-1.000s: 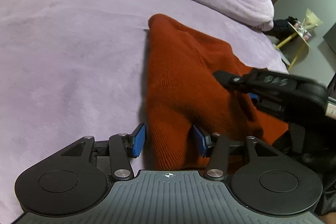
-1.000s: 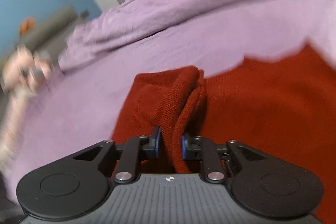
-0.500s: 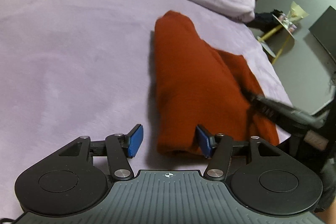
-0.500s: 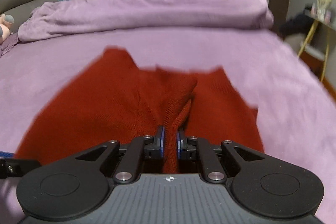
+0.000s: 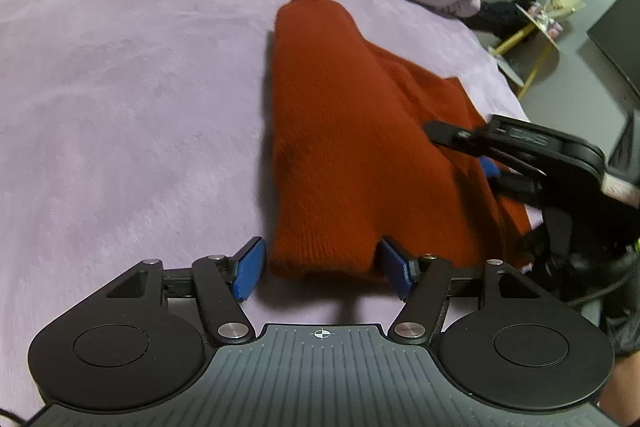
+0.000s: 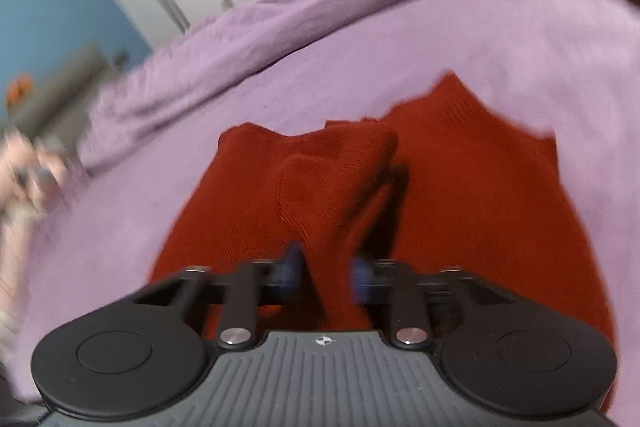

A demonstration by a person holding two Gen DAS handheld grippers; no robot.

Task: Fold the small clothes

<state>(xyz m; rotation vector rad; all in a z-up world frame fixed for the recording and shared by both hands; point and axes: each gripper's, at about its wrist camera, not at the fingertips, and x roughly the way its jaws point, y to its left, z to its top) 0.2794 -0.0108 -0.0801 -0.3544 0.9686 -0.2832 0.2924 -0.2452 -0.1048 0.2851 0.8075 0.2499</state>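
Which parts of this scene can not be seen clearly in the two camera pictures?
- Rust-red knitted garment: what kind it is cannot be told; folded over itself. In the right wrist view its near edge lies behind the right gripper.
- Right gripper's blue pads: motion blur; exact contact with the held fold is unclear.
- Left gripper, jaws opening: its body covers the purple bedspread below the garment's hem.
- Yellow-legged side table: items too small.

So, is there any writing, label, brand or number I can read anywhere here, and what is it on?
No text here can be read.
Raised marking on the side of the right gripper: too blurred to read.
Crosshair sign on the grey ribbed plate: a symbol only, no letters.
Red sweater: no label visible.
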